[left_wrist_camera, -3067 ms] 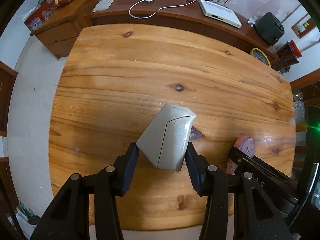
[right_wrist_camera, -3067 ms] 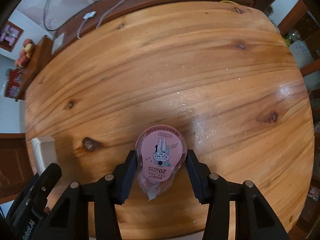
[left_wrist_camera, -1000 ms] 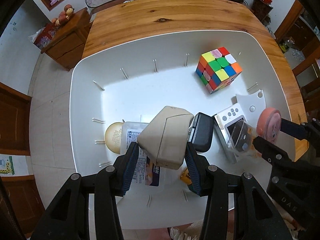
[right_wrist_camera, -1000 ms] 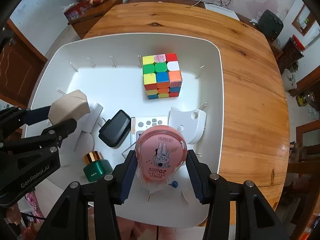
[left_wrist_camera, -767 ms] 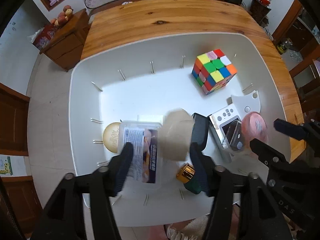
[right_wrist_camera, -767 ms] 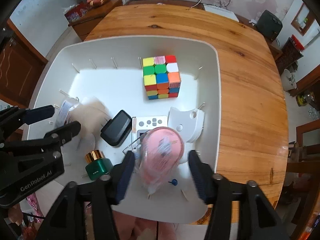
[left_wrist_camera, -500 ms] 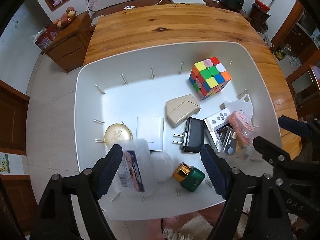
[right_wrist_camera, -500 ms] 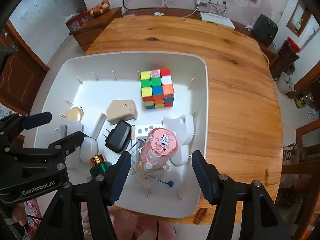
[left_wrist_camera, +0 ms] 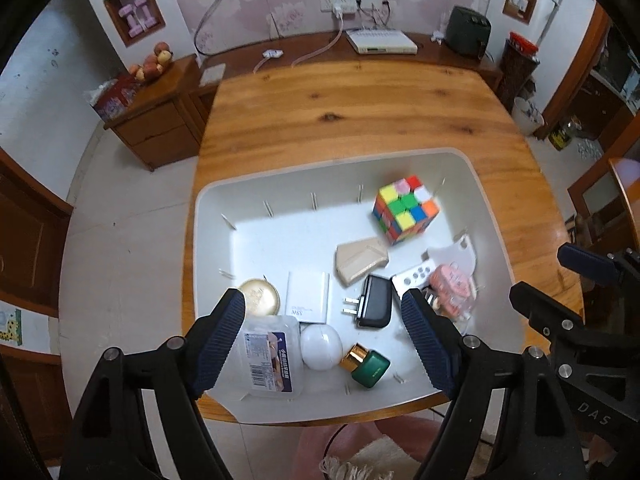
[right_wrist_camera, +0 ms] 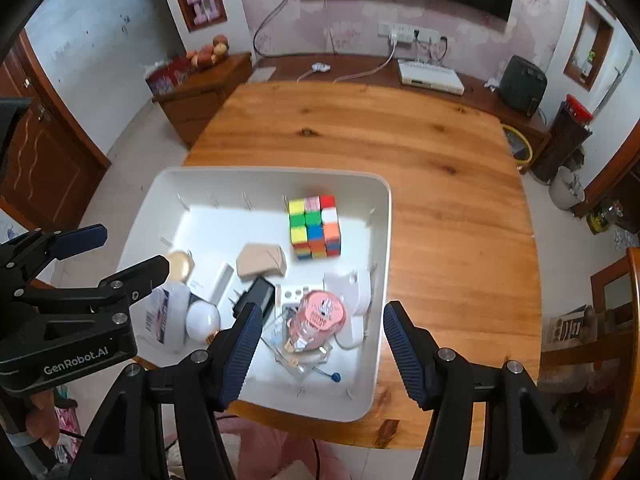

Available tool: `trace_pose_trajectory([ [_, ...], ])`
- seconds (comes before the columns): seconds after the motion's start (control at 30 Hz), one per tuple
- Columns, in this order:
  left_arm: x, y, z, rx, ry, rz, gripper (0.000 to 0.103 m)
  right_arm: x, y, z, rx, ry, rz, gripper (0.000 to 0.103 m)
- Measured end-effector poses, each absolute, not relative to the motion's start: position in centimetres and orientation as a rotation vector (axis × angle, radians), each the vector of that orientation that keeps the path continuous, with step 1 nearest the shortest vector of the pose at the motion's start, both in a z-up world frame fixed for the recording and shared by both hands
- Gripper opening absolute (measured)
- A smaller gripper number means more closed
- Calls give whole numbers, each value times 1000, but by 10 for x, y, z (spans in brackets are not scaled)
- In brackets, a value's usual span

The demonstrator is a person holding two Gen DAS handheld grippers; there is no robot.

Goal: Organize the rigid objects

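Left gripper (left_wrist_camera: pixel 322 340): I hold it above the near edge of the bin, jaws spread wide, nothing between them.
Right gripper (right_wrist_camera: pixel 320 344): I hold it above the near right part of the bin, also wide open and empty.
Bin (left_wrist_camera: pixel 212 216): white, it sits on the near part of the wooden table (left_wrist_camera: pixel 352 112), and all the objects lie inside it.
Cube (left_wrist_camera: pixel 405 215): coloured puzzle cube, at the far right of the bin, apart from the other things.
Beige piece (left_wrist_camera: pixel 360 260): it lies on the bin floor, just near of the cube and touching nothing I hold.
Pink tape (right_wrist_camera: pixel 318 318): a round dispenser on top of a clear pack, beside a white curved part (right_wrist_camera: pixel 352 284) at the right wall.
Charger (left_wrist_camera: pixel 374 300): black, prongs pointing left, between the beige piece and the green bottle (left_wrist_camera: pixel 366 364).
Near left corner: a clear box (left_wrist_camera: pixel 272 356) with a label, a white egg shape (left_wrist_camera: pixel 321 347), a white card (left_wrist_camera: pixel 308 297) and a gold lid (left_wrist_camera: pixel 258 296).
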State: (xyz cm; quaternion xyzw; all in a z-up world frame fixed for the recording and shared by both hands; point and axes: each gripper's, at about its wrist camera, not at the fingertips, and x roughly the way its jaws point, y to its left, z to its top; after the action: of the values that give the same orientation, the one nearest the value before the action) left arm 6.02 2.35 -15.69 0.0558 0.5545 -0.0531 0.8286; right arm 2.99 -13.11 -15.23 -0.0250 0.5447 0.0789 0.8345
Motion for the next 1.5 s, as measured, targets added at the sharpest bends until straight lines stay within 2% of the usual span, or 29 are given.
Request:
trace_pose_trajectory([
  [0.47,53,13,-69,11,1022,-76,83,16,-150,-68,95,963,136,69],
  [0.57,51,10,-59,12,995,-71,83,11,-153,-55,82,918,116,73],
  [1.03,43,0,-33,6,908,-58,83,-3,-159,-11,44,791,72,76],
  [1.5,43,-1,-27,6,887,-41,83,3,-162,-4,47,767,78,77],
])
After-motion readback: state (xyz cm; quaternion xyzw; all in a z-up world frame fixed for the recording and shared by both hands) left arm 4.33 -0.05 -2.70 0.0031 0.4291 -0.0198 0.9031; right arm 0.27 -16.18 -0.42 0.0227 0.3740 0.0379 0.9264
